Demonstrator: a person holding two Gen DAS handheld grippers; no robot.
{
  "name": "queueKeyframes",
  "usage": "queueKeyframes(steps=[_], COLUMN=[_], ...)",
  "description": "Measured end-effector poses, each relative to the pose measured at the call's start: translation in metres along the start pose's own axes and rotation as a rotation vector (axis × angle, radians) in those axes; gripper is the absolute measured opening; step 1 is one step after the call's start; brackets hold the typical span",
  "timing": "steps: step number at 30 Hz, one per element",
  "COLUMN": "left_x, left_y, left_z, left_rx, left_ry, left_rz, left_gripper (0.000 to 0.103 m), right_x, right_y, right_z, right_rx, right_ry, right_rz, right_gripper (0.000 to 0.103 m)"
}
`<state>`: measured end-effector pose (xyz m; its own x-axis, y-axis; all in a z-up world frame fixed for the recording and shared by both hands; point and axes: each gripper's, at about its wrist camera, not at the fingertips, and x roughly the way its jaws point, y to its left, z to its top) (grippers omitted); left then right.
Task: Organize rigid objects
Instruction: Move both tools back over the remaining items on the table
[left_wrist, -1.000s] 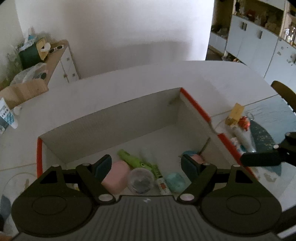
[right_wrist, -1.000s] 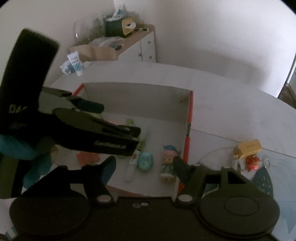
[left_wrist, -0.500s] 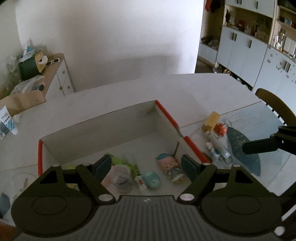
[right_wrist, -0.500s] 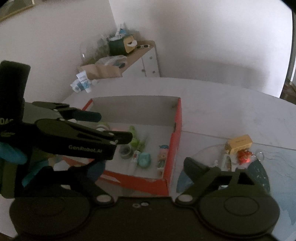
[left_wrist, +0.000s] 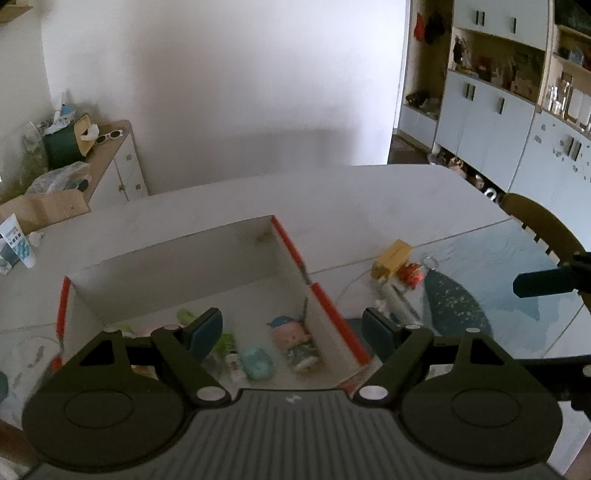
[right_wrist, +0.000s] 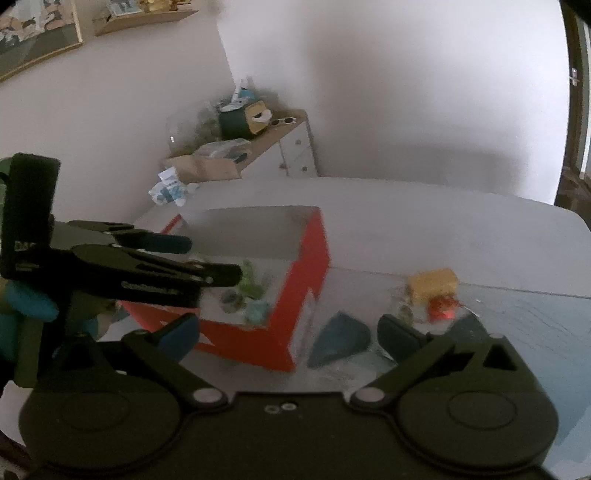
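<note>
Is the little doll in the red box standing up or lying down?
Lying down: the doll rests flat on the floor of the box.

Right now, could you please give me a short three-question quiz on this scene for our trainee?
1. True or false: the doll lies inside the box.
2. Which item sits outside the box? A) doll B) yellow block C) teal toy
3. Fill in: both the left gripper and the right gripper are ____ and hold nothing.

Key: 1 true; 2 B; 3 open.
</note>
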<state>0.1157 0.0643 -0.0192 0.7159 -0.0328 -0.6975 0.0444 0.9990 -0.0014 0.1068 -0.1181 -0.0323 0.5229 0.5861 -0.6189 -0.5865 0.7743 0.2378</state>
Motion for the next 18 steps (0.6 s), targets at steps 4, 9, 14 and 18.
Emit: queueKeyframes(steps=[4,9,14,18], left_x=[0.002,0.011,0.022,0.036], left_y=[-0.017,-0.043,-0.073,-0.095], left_z=[-0.003,-0.008,-0.013,-0.014], left_rx=[-0.006,-0.011,0.008,0.010], left_ry=[-0.008,0.000,0.002,0.002], left_rz=[-0.009,-0.041,-0.049,-0.049], left_gripper=[0.083,0.083,0.083,0.083], right_x=[-0.011,-0.019,-0.022,-0.019], right_y=[-0.026,-0.060,-0.087,-0.109], right_z=[-0.008,-0.017,-0.021,-0.019], right_rx=[0.016,0.035,0.038,0.041], right_ry=[0.002,0.019,0.032,0.041], right_rz=[-0.018,-0.043,-0.055,-0.082], right_gripper=[0.103,0.103,0.103,0.102])
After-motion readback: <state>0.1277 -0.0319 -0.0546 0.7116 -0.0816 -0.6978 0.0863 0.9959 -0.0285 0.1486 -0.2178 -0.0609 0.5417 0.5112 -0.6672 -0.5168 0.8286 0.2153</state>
